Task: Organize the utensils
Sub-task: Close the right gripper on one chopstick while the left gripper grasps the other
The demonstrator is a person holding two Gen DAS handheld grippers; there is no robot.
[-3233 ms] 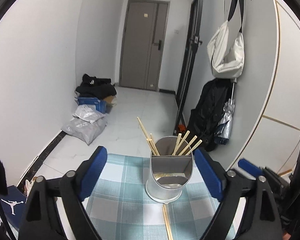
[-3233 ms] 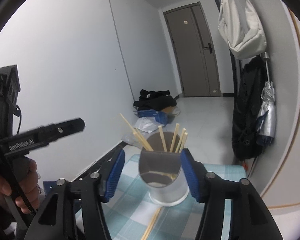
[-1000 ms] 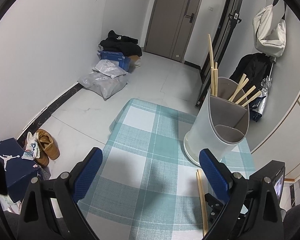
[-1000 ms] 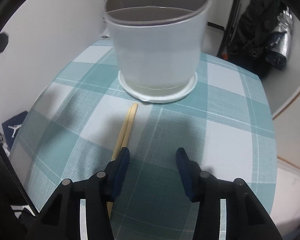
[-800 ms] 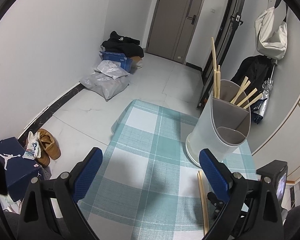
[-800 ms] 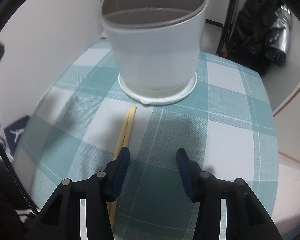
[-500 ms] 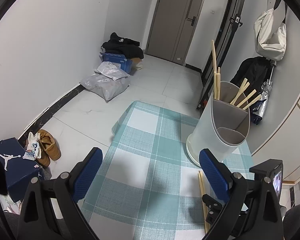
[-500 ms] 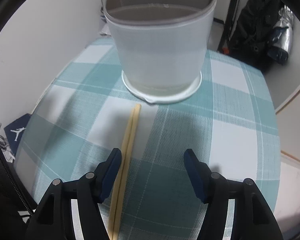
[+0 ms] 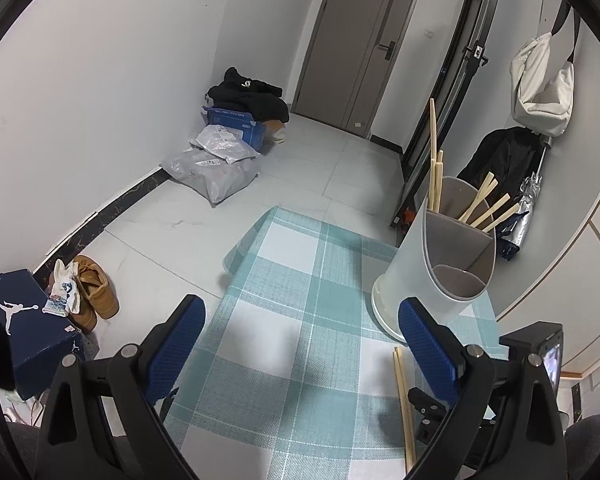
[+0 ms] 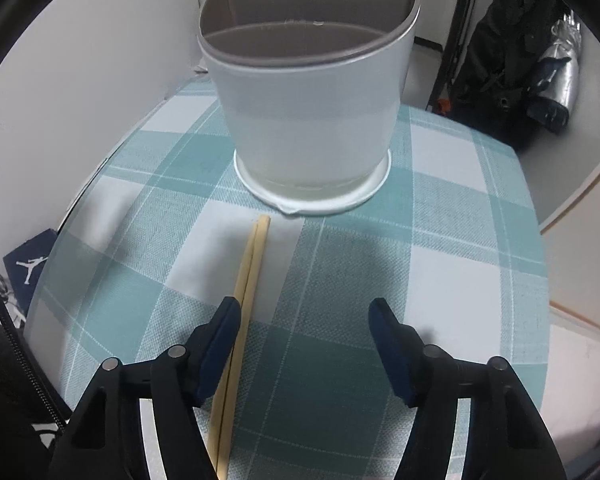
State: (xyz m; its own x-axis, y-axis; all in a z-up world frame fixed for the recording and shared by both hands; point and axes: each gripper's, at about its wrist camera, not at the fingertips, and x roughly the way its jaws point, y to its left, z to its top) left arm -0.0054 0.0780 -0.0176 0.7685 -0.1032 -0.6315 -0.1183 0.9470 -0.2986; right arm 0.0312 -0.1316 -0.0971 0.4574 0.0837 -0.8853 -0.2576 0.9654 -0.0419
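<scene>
Two chopsticks point(image 10: 249, 276) lie side by side on the checked desk point(image 10: 440, 240), long axis pointing toward the white holder point(image 10: 312, 120). The right claw point(image 10: 304, 316) (nearer hand) hovers spread wide and empty, its left finger beside them; the left claw point(image 9: 300, 320) gapes empty, farther off.

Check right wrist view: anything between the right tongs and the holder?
Only the pair of chopsticks lying on the checked cloth, tips stopping short of the holder. They run beside the right tongs' left finger; the rest is bare cloth.
</scene>
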